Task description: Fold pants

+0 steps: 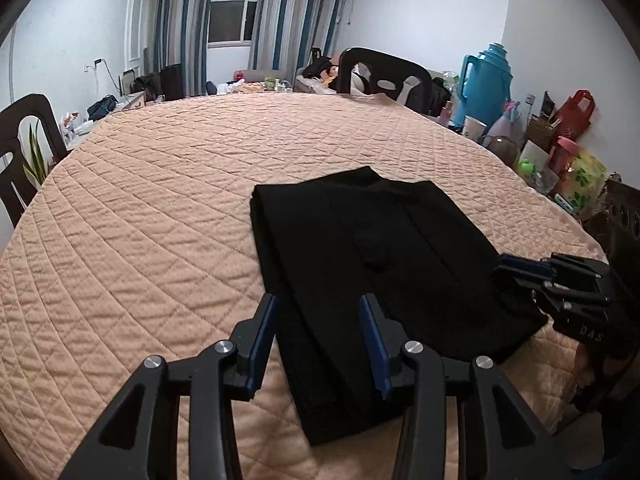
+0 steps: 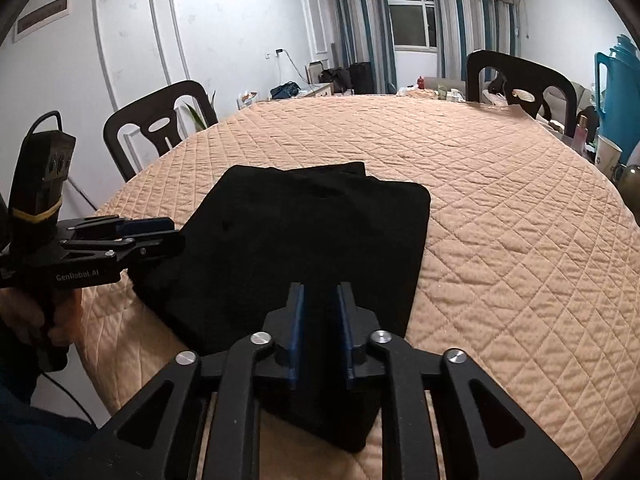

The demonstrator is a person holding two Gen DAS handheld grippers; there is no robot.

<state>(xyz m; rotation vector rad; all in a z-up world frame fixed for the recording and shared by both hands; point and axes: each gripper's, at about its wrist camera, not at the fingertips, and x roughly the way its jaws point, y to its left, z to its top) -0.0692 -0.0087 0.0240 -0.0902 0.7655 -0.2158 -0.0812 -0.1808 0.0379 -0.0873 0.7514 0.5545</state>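
Observation:
The black pants [image 1: 384, 264] lie folded into a flat rectangle on the peach quilted table cover [image 1: 160, 200]; they also show in the right wrist view [image 2: 304, 232]. My left gripper [image 1: 320, 304] is open above the near end of the pants, holding nothing. It also shows at the left of the right wrist view [image 2: 160, 236]. My right gripper [image 2: 320, 292] hovers over the near edge of the pants with its jaws a narrow gap apart and nothing between them. It shows at the right of the left wrist view [image 1: 516, 268], beside the pants' right edge.
Dark chairs stand at the far side [image 1: 384, 72] and the left [image 1: 24, 152] of the round table. A teal thermos [image 1: 486, 80], a paper cup [image 1: 474, 126], bottles and bags crowd the right side. A person's hand [image 2: 40, 312] grips the left tool.

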